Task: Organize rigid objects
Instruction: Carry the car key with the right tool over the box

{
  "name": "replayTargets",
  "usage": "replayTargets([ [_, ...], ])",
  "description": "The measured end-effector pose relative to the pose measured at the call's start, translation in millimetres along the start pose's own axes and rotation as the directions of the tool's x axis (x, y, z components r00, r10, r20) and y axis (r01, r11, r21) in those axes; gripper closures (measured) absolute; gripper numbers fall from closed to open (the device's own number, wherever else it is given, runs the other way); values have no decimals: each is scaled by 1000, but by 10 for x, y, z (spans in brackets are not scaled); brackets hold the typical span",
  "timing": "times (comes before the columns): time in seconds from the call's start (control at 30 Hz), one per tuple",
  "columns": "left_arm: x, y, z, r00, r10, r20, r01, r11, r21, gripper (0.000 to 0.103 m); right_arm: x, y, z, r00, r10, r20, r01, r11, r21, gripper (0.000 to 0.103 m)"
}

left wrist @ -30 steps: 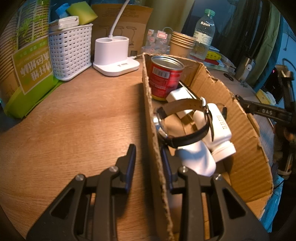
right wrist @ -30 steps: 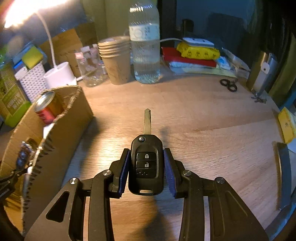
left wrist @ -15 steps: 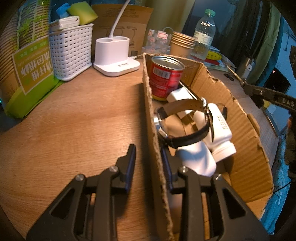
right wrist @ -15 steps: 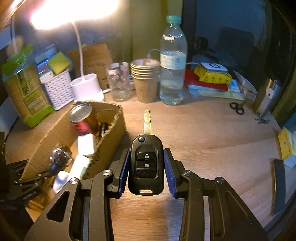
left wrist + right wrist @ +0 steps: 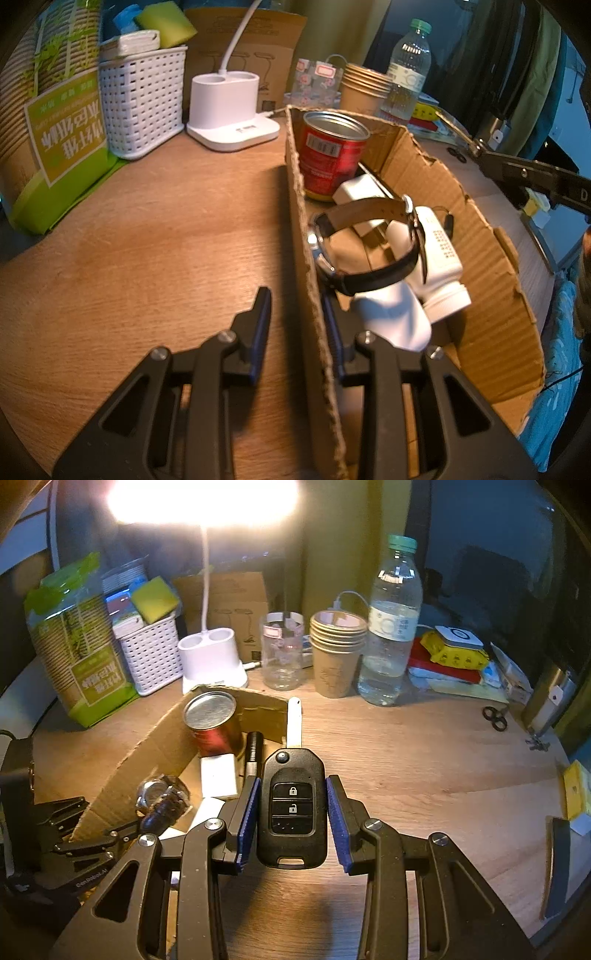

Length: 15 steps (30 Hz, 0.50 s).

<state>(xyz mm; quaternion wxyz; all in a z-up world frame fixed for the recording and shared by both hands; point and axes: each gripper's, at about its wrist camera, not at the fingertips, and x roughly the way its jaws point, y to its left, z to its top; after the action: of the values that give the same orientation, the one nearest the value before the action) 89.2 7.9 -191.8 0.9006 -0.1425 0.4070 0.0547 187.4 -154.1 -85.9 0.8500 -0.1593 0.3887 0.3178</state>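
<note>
A water bottle [image 5: 391, 627], stacked paper cups [image 5: 336, 653], a white basket [image 5: 151, 657] and scissors [image 5: 495, 716] stand along the worktop's [image 5: 424, 760] far edge.

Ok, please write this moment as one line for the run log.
left gripper: shut on cardboard box wall | right gripper: shut on car key, near box | in box: red can, watch

Left tool [image 5: 295, 314] clamped; right tool [image 5: 291, 812] gripping, angled down.
</note>
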Motion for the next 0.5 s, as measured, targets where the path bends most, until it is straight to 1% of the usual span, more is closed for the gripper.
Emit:
replayTargets([
  [0.5,-19,22,-9,1000,-23,4,23,1000,0,75,255,364,49,998,40,-53,-42,998,-46,65],
])
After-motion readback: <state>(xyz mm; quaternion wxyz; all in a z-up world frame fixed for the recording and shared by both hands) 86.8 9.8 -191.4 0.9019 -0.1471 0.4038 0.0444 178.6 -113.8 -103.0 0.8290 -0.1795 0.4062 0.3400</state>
